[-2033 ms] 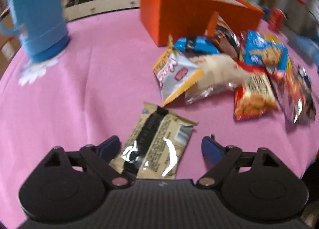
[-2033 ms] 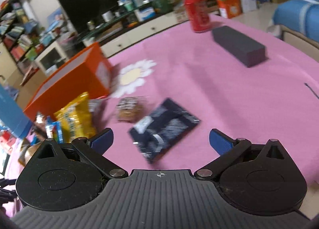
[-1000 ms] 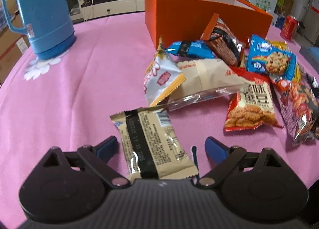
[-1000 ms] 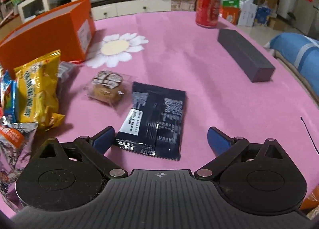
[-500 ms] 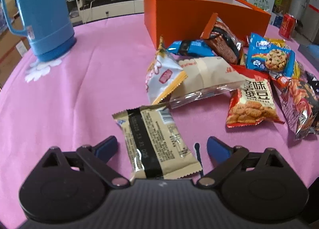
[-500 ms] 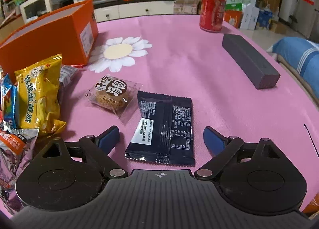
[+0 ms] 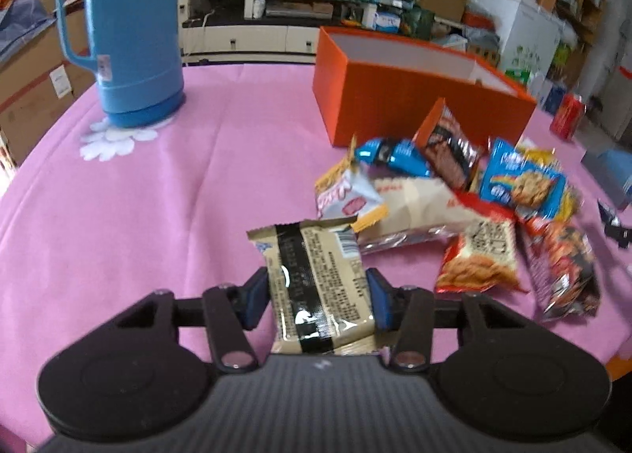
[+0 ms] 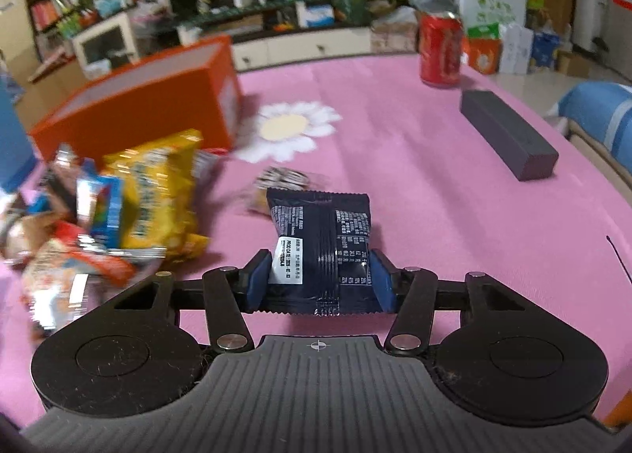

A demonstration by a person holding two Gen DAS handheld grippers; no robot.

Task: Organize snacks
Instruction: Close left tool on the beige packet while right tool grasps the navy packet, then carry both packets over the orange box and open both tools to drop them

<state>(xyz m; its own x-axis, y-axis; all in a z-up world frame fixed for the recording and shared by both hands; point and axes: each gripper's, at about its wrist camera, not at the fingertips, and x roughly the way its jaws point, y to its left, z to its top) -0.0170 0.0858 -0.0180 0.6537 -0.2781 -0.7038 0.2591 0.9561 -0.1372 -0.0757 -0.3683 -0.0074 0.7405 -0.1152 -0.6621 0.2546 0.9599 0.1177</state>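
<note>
My left gripper (image 7: 316, 301) is shut on a beige snack packet with a black stripe (image 7: 316, 275), held just above the pink tablecloth. My right gripper (image 8: 320, 281) is shut on a dark navy snack packet (image 8: 322, 243), also lifted off the cloth. An open orange box (image 7: 414, 97) stands at the back; it also shows in the right wrist view (image 8: 138, 101). A pile of snack bags (image 7: 474, 208) lies in front of the box; in the right wrist view a yellow bag (image 8: 158, 192) tops it. A small clear-wrapped cake (image 8: 280, 182) lies beyond the navy packet.
A tall blue thermos jug (image 7: 126, 30) stands at the back left. A red soda can (image 8: 440, 50) and a dark grey block (image 8: 507, 139) sit at the right. A white daisy print (image 8: 288, 129) marks the cloth. The table edge curves at the right.
Both grippers have closed on their packets: left on the beige one, right on the navy one. Both packets have lifted off the cloth. The views are blurred by motion.
</note>
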